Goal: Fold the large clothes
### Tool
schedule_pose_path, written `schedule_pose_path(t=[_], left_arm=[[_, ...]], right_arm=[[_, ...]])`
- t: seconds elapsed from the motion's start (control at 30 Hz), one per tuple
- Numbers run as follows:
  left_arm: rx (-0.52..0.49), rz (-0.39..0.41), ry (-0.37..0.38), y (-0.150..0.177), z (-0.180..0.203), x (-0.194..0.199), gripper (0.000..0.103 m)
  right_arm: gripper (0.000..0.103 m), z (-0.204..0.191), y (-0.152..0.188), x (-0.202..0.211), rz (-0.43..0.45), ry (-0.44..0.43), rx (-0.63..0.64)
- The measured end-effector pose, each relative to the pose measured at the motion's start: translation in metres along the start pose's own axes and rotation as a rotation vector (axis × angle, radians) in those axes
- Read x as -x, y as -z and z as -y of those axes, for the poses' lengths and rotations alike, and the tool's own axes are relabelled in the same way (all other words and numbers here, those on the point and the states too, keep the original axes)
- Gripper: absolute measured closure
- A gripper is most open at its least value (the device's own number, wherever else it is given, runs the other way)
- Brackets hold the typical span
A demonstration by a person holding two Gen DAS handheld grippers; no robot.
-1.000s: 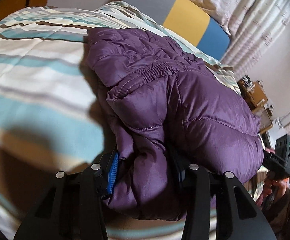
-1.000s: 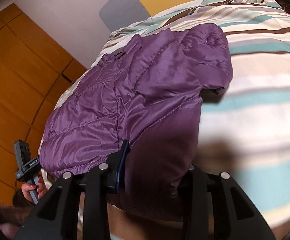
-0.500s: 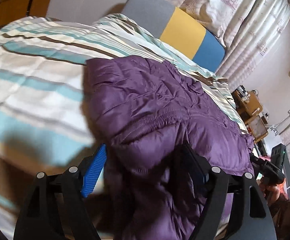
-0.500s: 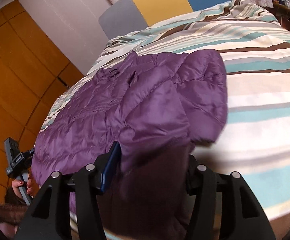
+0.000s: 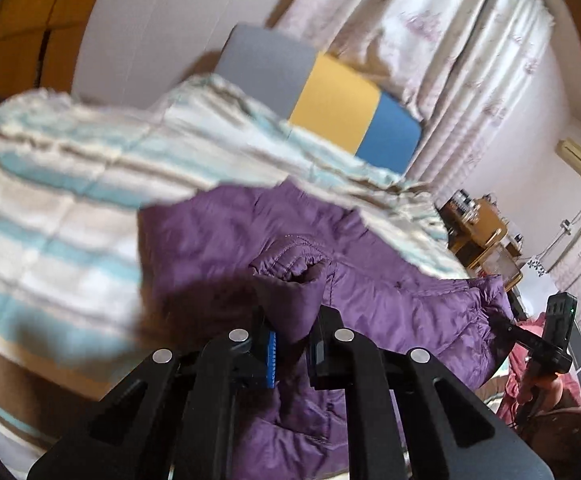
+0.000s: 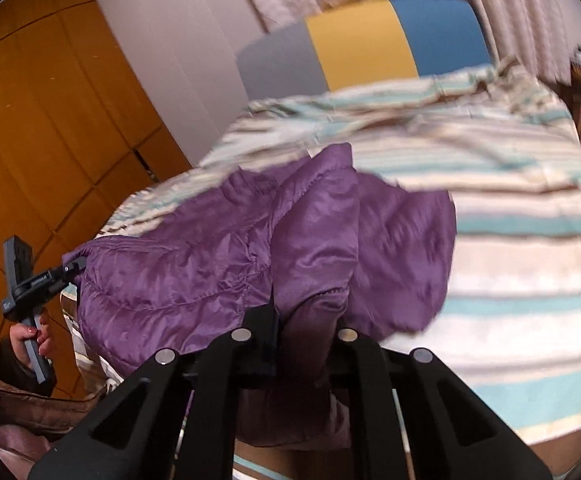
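A purple puffer jacket (image 5: 390, 280) lies across the striped bed (image 5: 50, 208). In the left wrist view my left gripper (image 5: 292, 338) has its jaws closing on a bunched fold of the jacket by a stitched cuff (image 5: 290, 268), and the pads pinch the fabric. In the right wrist view my right gripper (image 6: 306, 330) has its jaws closing on another fold of the jacket (image 6: 210, 264) and grips it. Both held folds are raised above the bed. Each view shows the other gripper (image 5: 506, 322) (image 6: 75, 266) at the jacket's far corner.
A grey, yellow and blue headboard (image 5: 330, 96) and pale curtains (image 5: 430, 40) stand behind the bed. An orange wooden wardrobe (image 6: 50, 120) is on one side, a cluttered bedside table (image 5: 482, 232) on the other. A person's hand (image 6: 36, 334) holds the handle.
Both grippers opened wide, then closed on folds of the jacket and rose. The jacket's near edge has lifted off the bed, and both views tilt up toward the headboard.
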State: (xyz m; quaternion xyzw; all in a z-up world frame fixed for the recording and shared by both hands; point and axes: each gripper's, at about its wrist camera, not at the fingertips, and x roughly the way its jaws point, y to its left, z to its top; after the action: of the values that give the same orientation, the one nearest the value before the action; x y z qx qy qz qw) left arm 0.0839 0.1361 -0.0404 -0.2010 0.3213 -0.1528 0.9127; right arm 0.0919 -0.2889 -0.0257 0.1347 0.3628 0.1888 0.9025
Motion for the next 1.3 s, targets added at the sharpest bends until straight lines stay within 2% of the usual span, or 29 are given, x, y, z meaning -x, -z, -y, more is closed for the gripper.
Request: schedule_pose_path(t=[0.23, 0.4, 0.57, 0.7, 0.8, 0.9, 1.03, 1.3], left_arm=[[0.013, 0.140, -0.023, -0.054, 0.014, -0.007, 0.092], [0.066, 0.197, -0.122, -0.082, 0.006, -0.048, 0.092], [0.108, 0.165, -0.236, -0.084, -0.009, -0.103, 0.092], [0.117, 0.136, -0.334, -0.074, -0.021, -0.140, 0.092], [0.131, 0.136, -0.378, -0.070, -0.032, -0.157, 0.092], [0.129, 0.138, -0.413, -0.067, -0.037, -0.167, 0.092], [0.119, 0.126, -0.449, -0.063, -0.040, -0.179, 0.092], [0.174, 0.060, -0.441, -0.055, -0.058, -0.201, 0.092]], right_arm=[[0.094, -0.017, -0.051, 0.000, 0.135, 0.003, 0.035], [0.094, -0.014, -0.083, -0.033, 0.182, 0.050, 0.027], [0.094, 0.000, -0.094, -0.087, 0.141, 0.142, 0.001], [0.094, 0.019, -0.087, -0.132, 0.088, 0.223, 0.011], [0.094, 0.031, -0.079, -0.157, 0.065, 0.269, 0.010], [0.093, 0.040, -0.069, -0.181, 0.035, 0.317, 0.022], [0.092, 0.052, -0.059, -0.199, 0.022, 0.341, 0.000], [0.089, 0.056, -0.054, -0.213, -0.020, 0.366, -0.002]])
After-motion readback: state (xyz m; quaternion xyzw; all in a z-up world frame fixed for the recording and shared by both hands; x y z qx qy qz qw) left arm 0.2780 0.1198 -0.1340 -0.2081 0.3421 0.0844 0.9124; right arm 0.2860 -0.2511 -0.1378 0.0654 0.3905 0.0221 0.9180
